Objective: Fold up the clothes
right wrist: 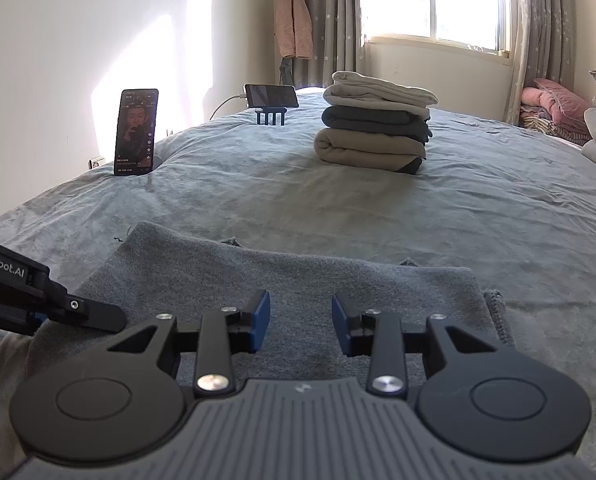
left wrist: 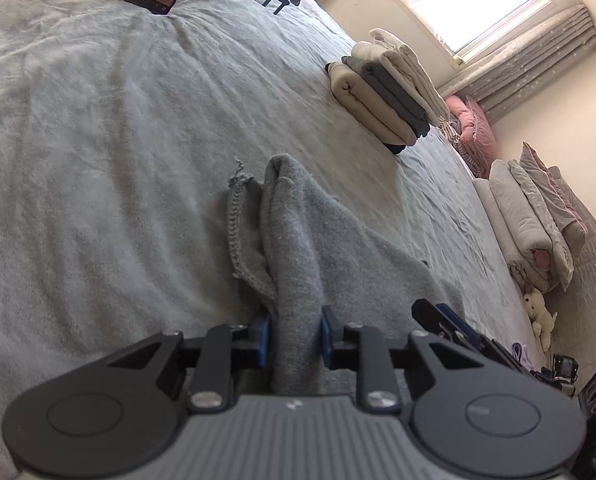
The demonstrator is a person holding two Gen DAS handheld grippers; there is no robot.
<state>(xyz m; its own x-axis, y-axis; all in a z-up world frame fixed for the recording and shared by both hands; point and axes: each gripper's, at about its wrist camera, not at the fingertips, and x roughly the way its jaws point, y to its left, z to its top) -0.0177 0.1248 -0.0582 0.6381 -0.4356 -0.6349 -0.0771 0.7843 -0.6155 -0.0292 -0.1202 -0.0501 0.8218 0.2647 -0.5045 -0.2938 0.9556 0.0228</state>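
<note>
Right wrist view shows the grey garment [right wrist: 281, 280] spread flat on the bed [right wrist: 498, 208], its long axis running left to right, directly under the right gripper [right wrist: 301, 322], whose jaws stand apart and empty above the cloth. At the garment's left end the left gripper [left wrist: 295, 336] is clamped on a bunched fold, so it seems the nearer tool for carrying that edge rightward. Folded stack [right wrist: 376, 122] sits far right.

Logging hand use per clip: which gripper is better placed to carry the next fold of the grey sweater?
Left, probably. The left gripper is already shut on a bunched part of the sweater, so it can draw it over. The right gripper is open above the flat cloth, holding nothing.
</note>
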